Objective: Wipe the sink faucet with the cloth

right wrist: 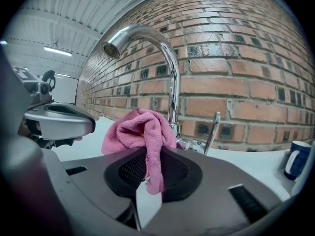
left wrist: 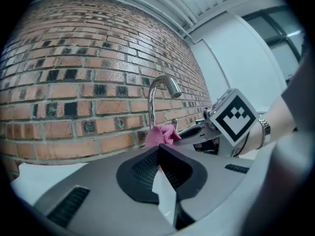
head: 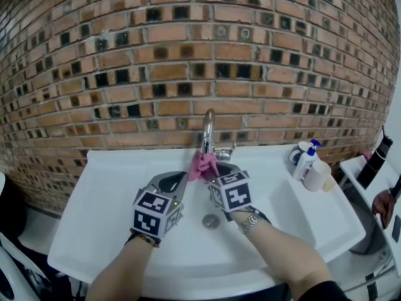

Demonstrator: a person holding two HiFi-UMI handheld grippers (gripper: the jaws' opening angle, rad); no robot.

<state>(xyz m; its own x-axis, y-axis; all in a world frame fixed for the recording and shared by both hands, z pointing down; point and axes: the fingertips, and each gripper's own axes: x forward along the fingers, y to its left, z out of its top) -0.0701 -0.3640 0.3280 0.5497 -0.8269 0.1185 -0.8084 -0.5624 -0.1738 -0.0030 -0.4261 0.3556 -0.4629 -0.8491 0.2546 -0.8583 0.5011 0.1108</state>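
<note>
A chrome gooseneck faucet [head: 207, 132] [left wrist: 156, 101] [right wrist: 158, 58] rises from the back of the white sink [head: 113, 193] against the brick wall. My right gripper [head: 212, 171] [right wrist: 147, 163] is shut on a bunched pink cloth [head: 203, 165] [left wrist: 160, 135] [right wrist: 140, 132], which is close to the base of the faucet; whether it touches the metal I cannot tell. To its left, my left gripper [head: 182, 179] [left wrist: 158, 154] is shut with nothing in it, its tip just beside the cloth. The faucet's lever [right wrist: 212, 129] stands to the right of the spout.
The drain [head: 211, 221] lies in the basin below my hands. A blue-capped bottle [head: 305, 158] and a cup [head: 318, 175] stand on the sink's right rim. A blue mug [right wrist: 297, 160] shows at the far right. A side shelf [head: 363, 174] adjoins the sink's right.
</note>
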